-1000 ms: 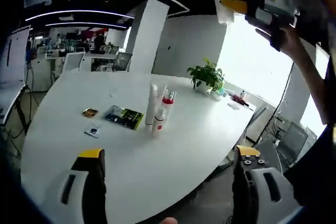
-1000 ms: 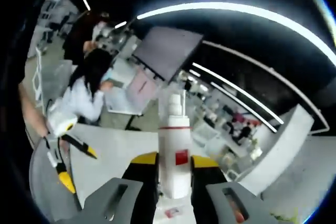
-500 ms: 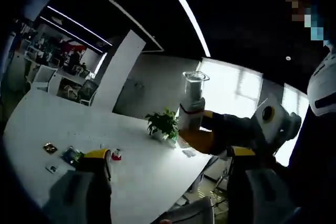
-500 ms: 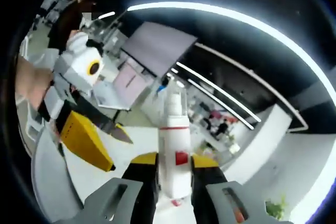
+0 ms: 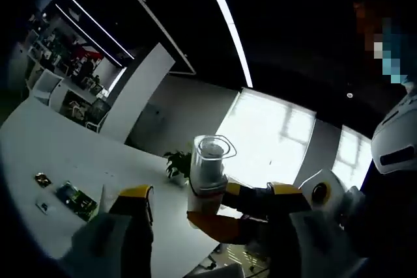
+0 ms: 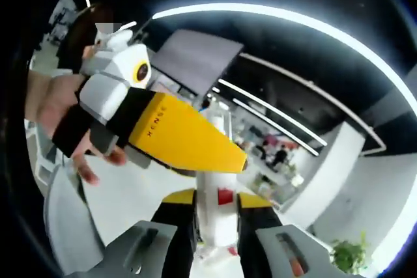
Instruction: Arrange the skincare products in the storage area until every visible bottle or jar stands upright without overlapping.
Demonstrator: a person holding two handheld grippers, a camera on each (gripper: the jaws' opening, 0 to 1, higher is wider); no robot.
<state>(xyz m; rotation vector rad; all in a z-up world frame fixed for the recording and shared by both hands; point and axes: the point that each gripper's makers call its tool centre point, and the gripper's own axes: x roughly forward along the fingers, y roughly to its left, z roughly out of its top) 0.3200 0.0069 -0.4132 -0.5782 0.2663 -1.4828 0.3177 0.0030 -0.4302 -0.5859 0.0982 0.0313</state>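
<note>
A white bottle [image 6: 218, 216] with a red label and a red band stands between my right gripper's [image 6: 217, 197] yellow-tipped jaws, which are shut on its body. In the left gripper view the same bottle [image 5: 208, 172] is held up in the air, its clear cap on top, with the right gripper [image 5: 228, 208] clamped on its lower part. My left gripper [image 5: 210, 192] is open, one jaw on either side of the bottle and apart from it. In the right gripper view, a yellow finger [image 6: 186, 138] of the left gripper crosses in front of the bottle's top and hides the cap.
A white table [image 5: 39, 154] lies low at the left, with a green packet [image 5: 73, 201] and a small dark sachet [image 5: 43, 180] on it. A potted plant [image 5: 176, 164] stands at its far edge. A person's hand [image 6: 52, 105] holds the left gripper.
The left gripper has come closer to the raised bottle, which now sits between its open jaws. In the right gripper view its yellow finger now covers the bottle's top.
</note>
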